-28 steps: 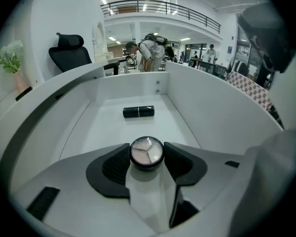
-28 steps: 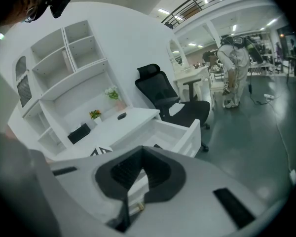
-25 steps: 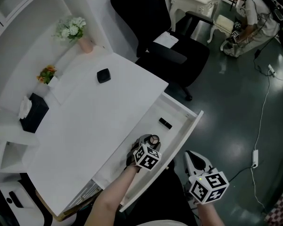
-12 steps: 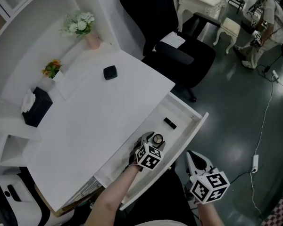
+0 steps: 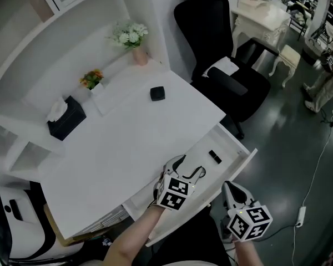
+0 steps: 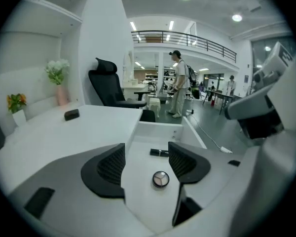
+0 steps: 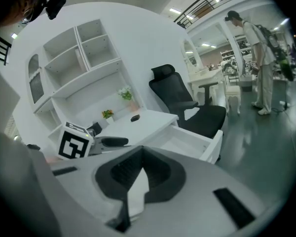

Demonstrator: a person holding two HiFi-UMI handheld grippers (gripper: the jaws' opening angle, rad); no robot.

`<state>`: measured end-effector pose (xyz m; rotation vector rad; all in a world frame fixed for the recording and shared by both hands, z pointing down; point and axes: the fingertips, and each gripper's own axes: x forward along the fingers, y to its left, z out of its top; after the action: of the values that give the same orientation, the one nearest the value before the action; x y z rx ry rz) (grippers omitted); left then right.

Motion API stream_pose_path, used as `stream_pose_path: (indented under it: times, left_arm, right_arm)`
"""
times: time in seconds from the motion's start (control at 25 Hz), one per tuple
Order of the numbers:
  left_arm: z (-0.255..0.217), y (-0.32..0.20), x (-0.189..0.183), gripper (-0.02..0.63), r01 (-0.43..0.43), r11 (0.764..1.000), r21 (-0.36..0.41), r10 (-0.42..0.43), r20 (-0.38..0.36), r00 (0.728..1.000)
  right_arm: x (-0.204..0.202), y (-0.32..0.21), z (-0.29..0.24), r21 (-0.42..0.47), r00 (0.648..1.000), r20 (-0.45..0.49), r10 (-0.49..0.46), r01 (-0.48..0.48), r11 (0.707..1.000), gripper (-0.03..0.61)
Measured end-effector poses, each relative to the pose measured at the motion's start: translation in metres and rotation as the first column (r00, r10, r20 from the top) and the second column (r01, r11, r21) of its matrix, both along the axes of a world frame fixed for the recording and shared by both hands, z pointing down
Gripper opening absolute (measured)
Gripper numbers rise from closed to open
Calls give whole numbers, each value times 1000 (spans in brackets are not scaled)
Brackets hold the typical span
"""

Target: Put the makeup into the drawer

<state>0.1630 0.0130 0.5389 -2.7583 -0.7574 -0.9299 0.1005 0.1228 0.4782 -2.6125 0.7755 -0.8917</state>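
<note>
Left gripper (image 6: pixel 147 150) has come up off the drawer (image 6: pixel 158 130) floor and its head now hangs above the front half of the drawer. Its jaws stand well apart and the pads touch nothing. The round compact (image 6: pixel 161 179) you had between them a moment ago now lies flat on the drawer floor below the gap, let go. A black tube (image 6: pixel 159 152) lies farther in, apart from the compact. So two pieces of makeup read as stowed. Right gripper (image 7: pixel 142 154) waits off the drawer's outer corner, tips closed together and empty. Your head has swung up toward the surface (image 5: pixel 127 143), where a small black case (image 5: pixel 157 93) sits alone, well apart from the drawer. If it counts as makeup, it looks like your next pick. The drawer stands fully open, so the path back in is free.
</note>
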Motion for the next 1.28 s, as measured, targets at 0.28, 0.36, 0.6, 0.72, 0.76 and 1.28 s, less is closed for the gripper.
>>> stream_pose_path:
  times: [0.28, 0.36, 0.6, 0.72, 0.76, 1.28]
  left_arm:
    - [-63, -63, 13, 277, 167, 986, -18, -168, -100, 981]
    - [-74, -78, 13, 278, 201, 979, -24, -203, -117, 972]
    - [-91, -112, 15, 284, 269, 962, -49, -273, -135, 952]
    - [-95, -123, 19, 287, 304, 949, -85, -314, -130, 941]
    - [-97, -127, 21, 287, 316, 945, -91, -326, -131, 936]
    - [-94, -146, 91, 327, 415, 908, -52, -419, -121, 900]
  right_arm:
    - [5, -30, -24, 5, 995, -56, -85, 85, 996, 2]
    - [6, -41, -32, 5, 991, -75, -111, 111, 994, 2]
    - [7, -64, -51, -18, 975, -138, -176, 175, 984, 2]
    - [7, -70, -56, -40, 967, -159, -199, 195, 980, 2]
    - [7, -72, -59, -44, 965, -165, -205, 201, 979, 2]
    - [65, -79, -69, -29, 944, -197, -263, 263, 964, 2]
